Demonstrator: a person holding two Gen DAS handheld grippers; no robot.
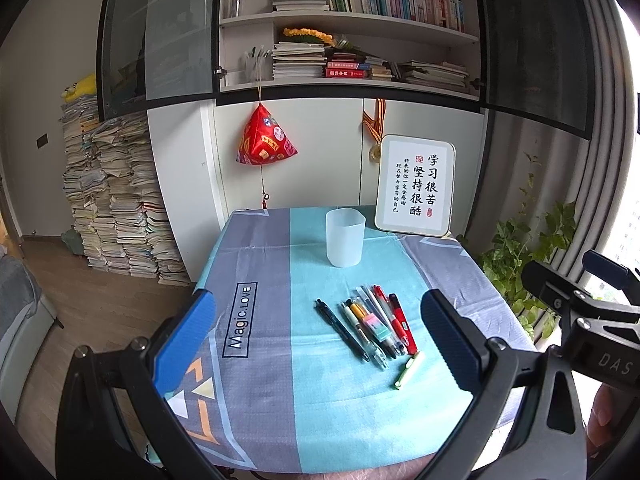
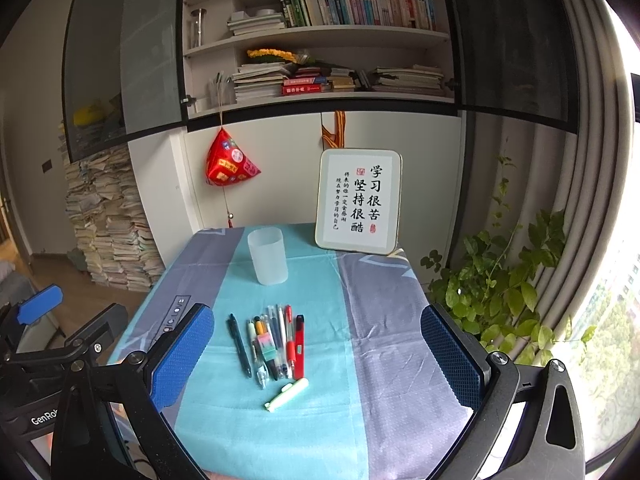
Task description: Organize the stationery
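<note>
Several pens (image 1: 372,320) lie side by side on the teal and grey tablecloth (image 1: 320,400), with a pastel eraser (image 1: 376,326) on top of them. A pale green pen (image 1: 409,370) lies apart in front. A frosted plastic cup (image 1: 345,237) stands upright behind them and looks empty. My left gripper (image 1: 320,344) is open and empty, above the near table edge. My right gripper (image 2: 316,354) is open and empty, in front of the pens (image 2: 272,344), the green pen (image 2: 287,394) and the cup (image 2: 267,255).
A framed calligraphy sign (image 1: 416,186) leans at the table's back right. A red hanging ornament (image 1: 264,140) and bookshelves stand behind. Stacks of books (image 1: 116,200) are at left, a leafy plant (image 2: 496,292) at right. The other gripper's body (image 1: 580,320) is at the right edge.
</note>
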